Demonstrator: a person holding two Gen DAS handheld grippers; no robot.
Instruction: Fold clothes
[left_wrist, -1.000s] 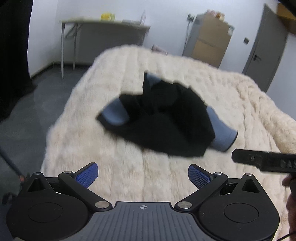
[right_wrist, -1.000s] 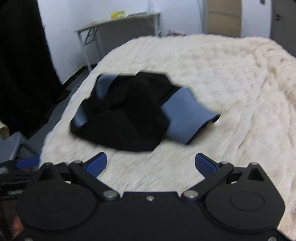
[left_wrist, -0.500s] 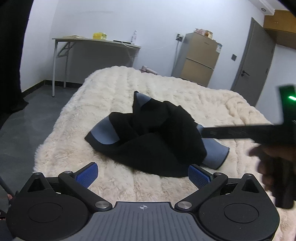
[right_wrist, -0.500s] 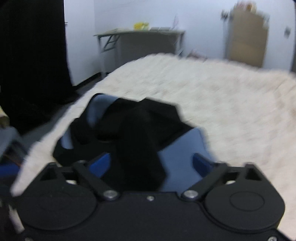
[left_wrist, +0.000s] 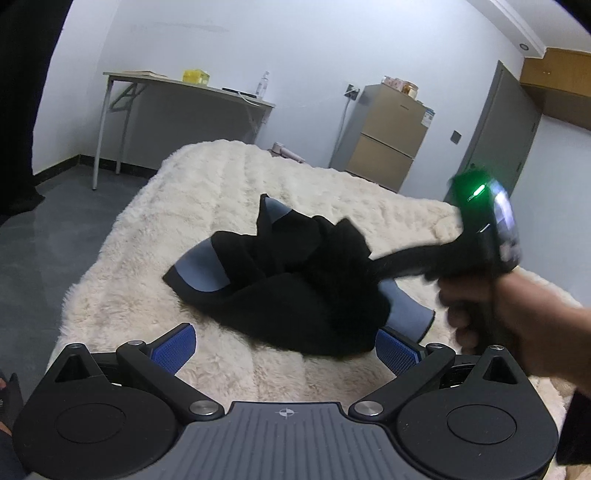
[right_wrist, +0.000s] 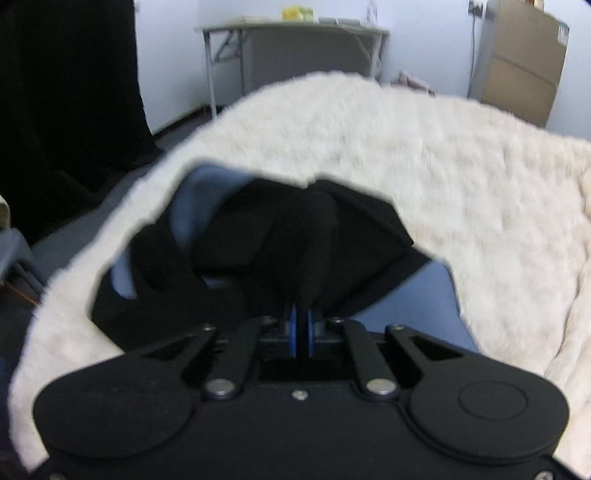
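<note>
The left gripper (left_wrist: 284, 345), a grey and black tool with blue ribbed pads, has its two fingers spread wide apart and holds nothing; its pads hang over the near edge of the fluffy cream blanket (left_wrist: 229, 184) that covers the bed. The right-hand pad sits just beside the near hem of the crumpled black garment with blue-grey sleeve panels (left_wrist: 295, 280), without gripping it.

The right gripper (right_wrist: 301, 325), an all-black tool with blue pads, has its fingers pressed together on a fold of that garment (right_wrist: 295, 236); black cloth bunches up from between the pads. In the left wrist view this tool shows as a blurred dark shape reaching in from the right to the garment's right side, held by the person's right hand (left_wrist: 491, 306), with a green light on its top.

The garment lies in a heap in the near half of the blanket, nearer its left edge than its right, one blue-grey panel spread toward the left edge and another toward the near right.

Beyond the far end of the bed, a grey folding table (left_wrist: 184, 88) stands against the white wall, carrying a yellow box (left_wrist: 195, 75) and a clear bottle (left_wrist: 262, 83). To its right are a tan cabinet (left_wrist: 384, 136) and a grey door (left_wrist: 495, 133).
</note>
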